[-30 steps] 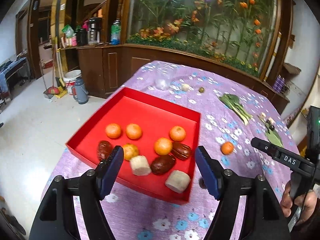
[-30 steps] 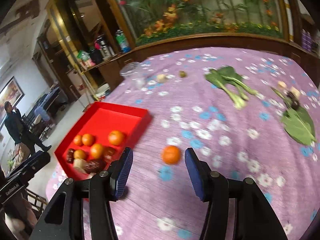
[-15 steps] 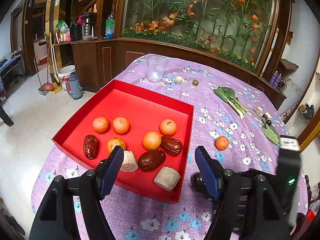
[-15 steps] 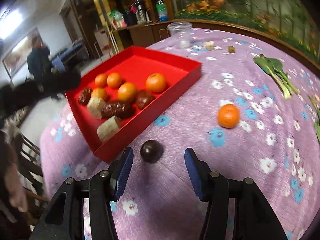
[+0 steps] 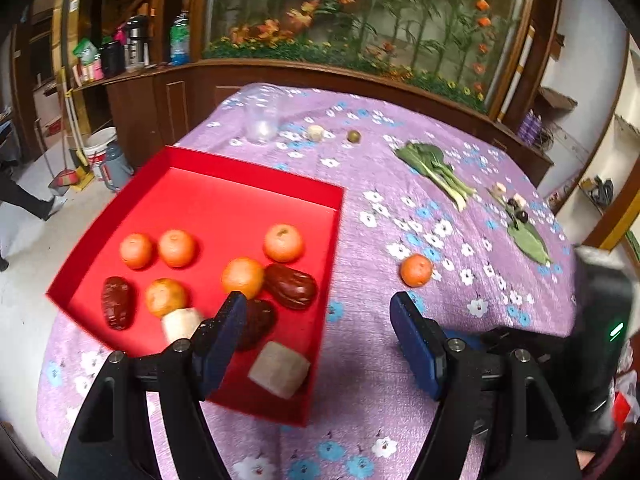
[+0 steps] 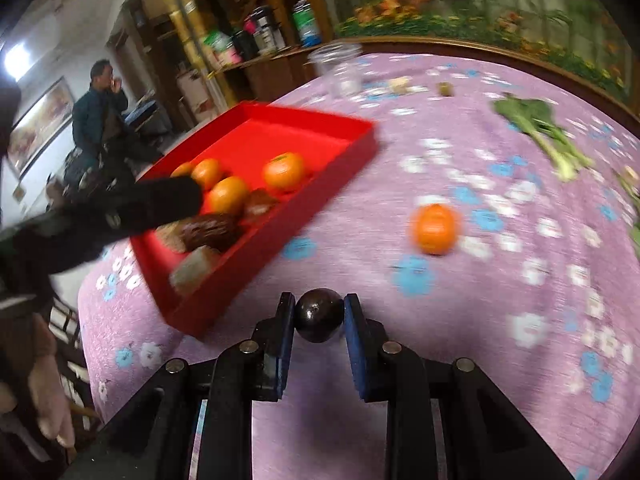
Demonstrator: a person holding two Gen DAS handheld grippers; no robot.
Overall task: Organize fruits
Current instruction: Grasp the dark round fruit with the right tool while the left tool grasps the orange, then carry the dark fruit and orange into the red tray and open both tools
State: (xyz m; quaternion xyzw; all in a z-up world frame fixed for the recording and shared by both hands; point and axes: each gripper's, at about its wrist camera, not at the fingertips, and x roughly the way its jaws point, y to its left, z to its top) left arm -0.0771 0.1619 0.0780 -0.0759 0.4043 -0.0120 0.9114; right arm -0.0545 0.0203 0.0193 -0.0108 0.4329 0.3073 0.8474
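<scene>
My right gripper (image 6: 319,310) is shut on a dark round fruit (image 6: 319,320), low over the purple cloth just right of the red tray (image 6: 280,236). The red tray (image 5: 224,184) holds several oranges, dark dates and pale chunks. A loose orange (image 6: 435,229) lies on the cloth to the right; it also shows in the left wrist view (image 5: 416,270). My left gripper (image 5: 318,312) is open and empty, hovering over the tray's near right corner.
A clear cup (image 5: 262,120), a small pale piece (image 5: 315,133) and a small green fruit (image 5: 353,136) stand at the far end. Leafy greens (image 5: 434,170) and more scraps (image 5: 520,220) lie at the right. A person (image 6: 100,116) stands beyond the table's left edge.
My right gripper has moved down onto the dark round fruit and closed on it. My left gripper has shifted right, staying open.
</scene>
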